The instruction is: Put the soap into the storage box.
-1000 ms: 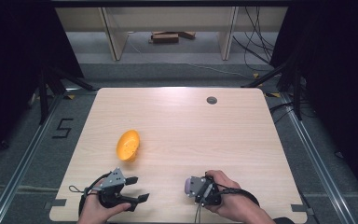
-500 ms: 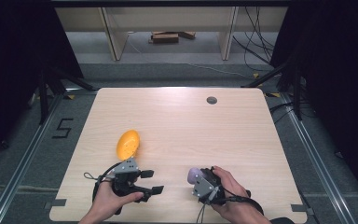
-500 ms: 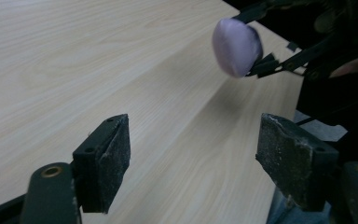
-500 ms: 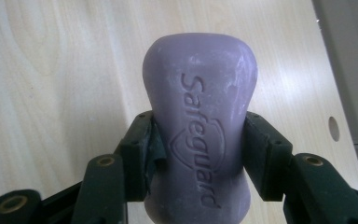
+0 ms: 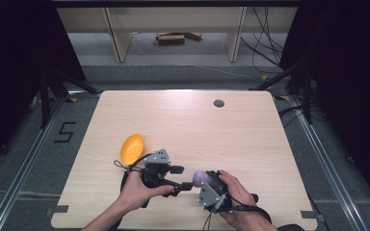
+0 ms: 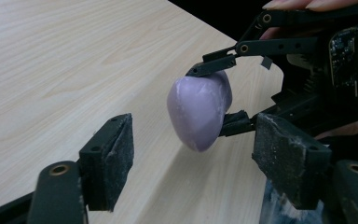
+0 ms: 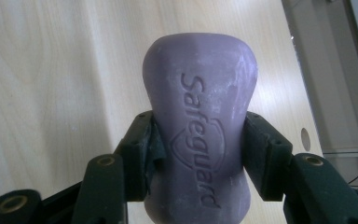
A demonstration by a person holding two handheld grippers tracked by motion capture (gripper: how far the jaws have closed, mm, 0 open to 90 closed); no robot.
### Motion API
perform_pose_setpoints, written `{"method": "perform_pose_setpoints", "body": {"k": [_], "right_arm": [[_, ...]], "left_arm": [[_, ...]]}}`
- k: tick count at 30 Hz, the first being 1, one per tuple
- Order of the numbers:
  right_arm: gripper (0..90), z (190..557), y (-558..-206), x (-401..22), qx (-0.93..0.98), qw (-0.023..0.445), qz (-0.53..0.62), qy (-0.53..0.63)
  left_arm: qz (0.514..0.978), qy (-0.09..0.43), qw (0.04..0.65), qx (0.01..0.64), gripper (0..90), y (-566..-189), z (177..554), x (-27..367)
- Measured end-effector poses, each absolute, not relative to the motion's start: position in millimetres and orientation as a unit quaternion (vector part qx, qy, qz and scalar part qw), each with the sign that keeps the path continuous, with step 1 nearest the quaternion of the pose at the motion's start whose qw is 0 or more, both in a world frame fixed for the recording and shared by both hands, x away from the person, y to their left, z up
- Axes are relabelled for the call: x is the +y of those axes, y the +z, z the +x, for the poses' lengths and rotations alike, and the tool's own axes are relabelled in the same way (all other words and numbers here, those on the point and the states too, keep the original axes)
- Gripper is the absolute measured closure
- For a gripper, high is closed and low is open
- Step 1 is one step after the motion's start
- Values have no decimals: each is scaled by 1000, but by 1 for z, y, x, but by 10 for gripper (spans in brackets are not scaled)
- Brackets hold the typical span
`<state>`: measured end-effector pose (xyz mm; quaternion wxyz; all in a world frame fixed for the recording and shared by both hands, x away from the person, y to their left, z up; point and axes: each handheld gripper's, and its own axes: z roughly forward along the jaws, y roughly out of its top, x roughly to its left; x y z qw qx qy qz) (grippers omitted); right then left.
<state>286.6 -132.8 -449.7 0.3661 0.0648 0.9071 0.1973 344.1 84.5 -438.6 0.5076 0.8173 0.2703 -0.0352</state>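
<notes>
The soap is a lilac bar, waisted in the middle and rounded at both ends, its matte surface scuffed with whitish bloom and embossed with the brand word "Safeguard" along its length. It is clamped at the waist between the black jaws of the right gripper, whose rubbery pads press on both narrow sides; the bar is held clear of the table, above the near edge of the board. The table is pale wood-grain laminate, smooth, with rounded corners and a small dark round grommet set well beyond the soap, toward the far edge. Left of the soap, and apart from it, lies an orange oval sponge with a finely pitted skin. The right hand wraps the gripper body from the near side, with the jaws pointing leftward toward the other tool. The left gripper faces the soap from just beside it; its jaws stand apart, one on either side of the bar's free end without touching it, and they have just been closing in. Its pads are coarse black foam, worn and flecked with grey at the edges. The left hand grips its tool from below and behind, forearm entering from the near edge, the grey three-cornered plate uppermost. A black cable loops from it on the side away from the soap.
</notes>
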Motion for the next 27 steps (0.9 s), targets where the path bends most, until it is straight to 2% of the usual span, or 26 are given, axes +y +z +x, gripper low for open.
{"method": "perform_pose_setpoints", "body": {"k": [12, 13, 18, 27], "right_arm": [[501, 289, -446, -133, 896, 399, 28, 195], [501, 287, -448, -133, 897, 389, 44, 204], [501, 288, -447, -133, 895, 397, 39, 198], [501, 286, -447, -132, 893, 398, 48, 204]], "left_arm": [[801, -58, 517, 297, 374, -437, 350, 61], [801, -56, 515, 300, 379, -437, 352, 60], [806, -62, 508, 297, 389, -439, 351, 52], [806, -62, 500, 310, 462, -444, 353, 46]]}}
